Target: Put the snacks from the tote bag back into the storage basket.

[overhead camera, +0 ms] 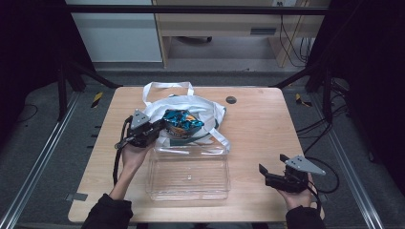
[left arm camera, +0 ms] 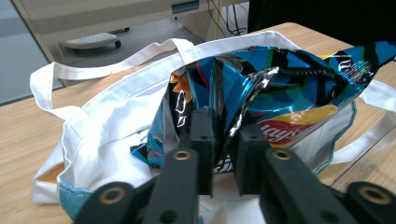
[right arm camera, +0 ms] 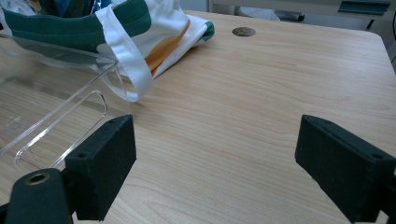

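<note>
A blue crinkly chip bag [overhead camera: 181,121] [left arm camera: 280,93] sticks out of the mouth of a white cloth tote bag [overhead camera: 205,106] [left arm camera: 116,116] lying on the wooden table. From the left, my left gripper [overhead camera: 160,128] [left arm camera: 225,154] has its jaws nearly together, pinching a fold at the chip bag's near end. My right gripper [overhead camera: 272,163] [right arm camera: 215,154] rests low over bare wood at the front right, jaws wide apart with nothing between them.
A clear plastic box [overhead camera: 188,174] [right arm camera: 46,116] sits just in front of the tote, one tote strap draped over its rim. A small round grommet [overhead camera: 231,99] [right arm camera: 243,31] is set in the table [overhead camera: 267,124] behind the tote.
</note>
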Demonstrator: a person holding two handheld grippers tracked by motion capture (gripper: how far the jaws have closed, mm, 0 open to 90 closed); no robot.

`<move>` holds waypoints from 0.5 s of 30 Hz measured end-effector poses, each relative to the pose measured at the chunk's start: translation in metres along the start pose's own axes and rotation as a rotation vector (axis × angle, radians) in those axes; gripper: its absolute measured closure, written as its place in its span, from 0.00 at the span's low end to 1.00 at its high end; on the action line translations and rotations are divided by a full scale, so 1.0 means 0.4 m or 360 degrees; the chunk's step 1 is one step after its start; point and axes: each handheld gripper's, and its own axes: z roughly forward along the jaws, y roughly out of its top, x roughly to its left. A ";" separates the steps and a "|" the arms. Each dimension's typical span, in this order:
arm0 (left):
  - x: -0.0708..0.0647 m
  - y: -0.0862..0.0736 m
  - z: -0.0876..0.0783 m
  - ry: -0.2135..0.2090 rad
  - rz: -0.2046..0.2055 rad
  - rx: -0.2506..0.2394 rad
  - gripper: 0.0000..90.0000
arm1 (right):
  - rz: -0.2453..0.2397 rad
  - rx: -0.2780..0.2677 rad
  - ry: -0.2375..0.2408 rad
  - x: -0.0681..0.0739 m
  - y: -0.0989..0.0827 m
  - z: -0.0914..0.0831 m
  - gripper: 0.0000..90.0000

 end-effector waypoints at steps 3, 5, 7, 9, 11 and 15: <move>-0.004 0.000 0.001 0.0005 0.0008 -0.0001 0.97 | 0.0001 0.0000 0.0000 0.000 0.000 0.000 0.14; -0.008 -0.001 0.000 0.0016 0.0010 -0.0001 0.98 | 0.0000 0.0000 0.0000 0.000 0.000 -0.001 0.14; -0.010 -0.001 -0.001 0.0006 0.0005 -0.0015 0.98 | 0.0001 0.0000 0.0000 0.000 0.000 -0.001 0.14; -0.011 0.000 -0.003 0.0004 -0.0007 -0.0025 0.99 | 0.0001 0.0000 0.0000 0.000 0.000 -0.001 0.14; -0.011 0.000 -0.006 -0.0005 -0.0027 -0.0037 0.99 | 0.0003 0.0001 0.0000 0.000 0.000 -0.001 0.14; -0.008 0.004 -0.016 -0.0033 -0.0095 -0.0084 0.99 | 0.0003 0.0000 0.0000 0.000 0.000 -0.001 0.14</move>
